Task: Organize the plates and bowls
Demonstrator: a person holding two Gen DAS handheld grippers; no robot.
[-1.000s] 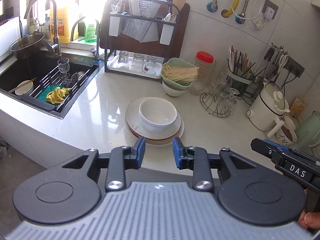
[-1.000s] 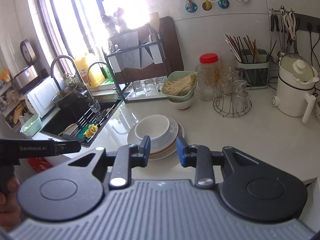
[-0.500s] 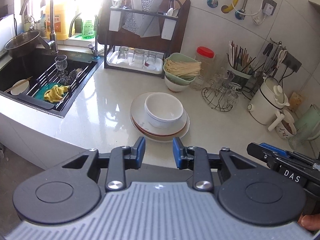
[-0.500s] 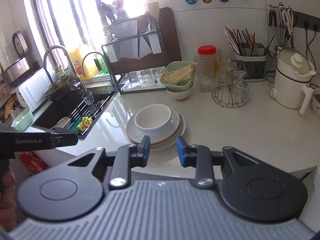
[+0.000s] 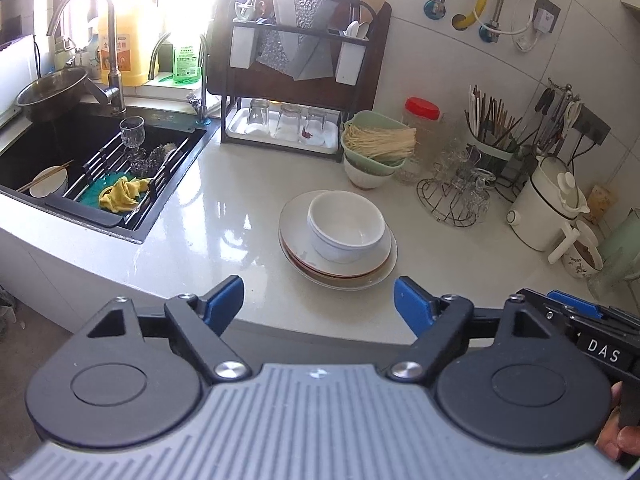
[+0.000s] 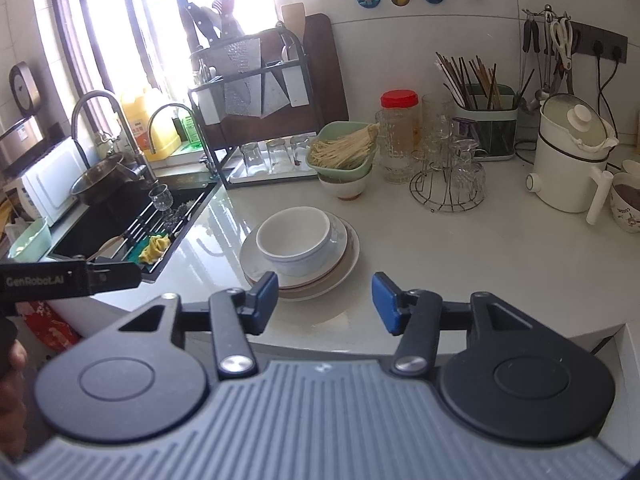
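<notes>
A white bowl (image 5: pixel 346 226) (image 6: pixel 294 240) sits on a stack of plates (image 5: pixel 294 258) (image 6: pixel 346 258) in the middle of the white counter. My left gripper (image 5: pixel 318 300) hovers at the counter's near edge, short of the stack; its jaws are opening wide with nothing between them. My right gripper (image 6: pixel 324 300) hangs just in front of the stack; its jaws are opening too, empty, the left pad near the plates' rim. Each gripper's body shows at the edge of the other's view. Further back a green bowl of noodles (image 5: pixel 376 144) (image 6: pixel 344 148) rests on a white bowl.
A black sink (image 5: pixel 72 148) with a drain rack, a wine glass, a small bowl and a yellow cloth lies at the left. A dish rack (image 5: pixel 296 80) with upturned glasses stands at the back. A wire glass holder (image 5: pixel 456 196), chopstick caddy and white kettle (image 5: pixel 548 204) crowd the right.
Both grippers' jaws have spread apart, the left far more than the right. Both views have drawn slightly closer to the plate stack.
</notes>
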